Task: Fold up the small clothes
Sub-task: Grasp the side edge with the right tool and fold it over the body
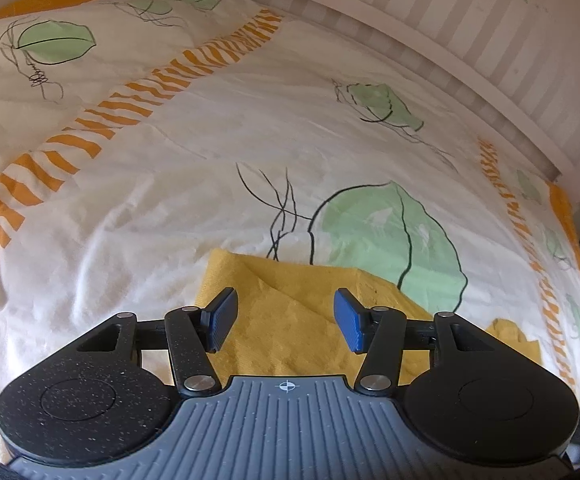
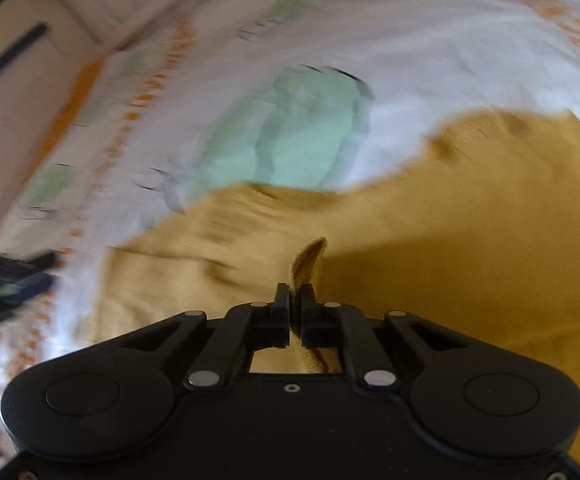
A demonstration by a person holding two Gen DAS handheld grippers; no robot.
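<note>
Pinching a raised edge of the yellow garment between closed jaws, the right gripper is sitting over the cloth spread on the bedspread, while the left gripper is hovering half-open and empty above its folded far side.

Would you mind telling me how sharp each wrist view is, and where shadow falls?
Left wrist view: sharp, evenly lit, though fisheye bends the bed frame. Right wrist view: bedspread smeared by motion blur, while the right gripper stays crisp; a dark shadow lies on the yellow garment beside it.
</note>
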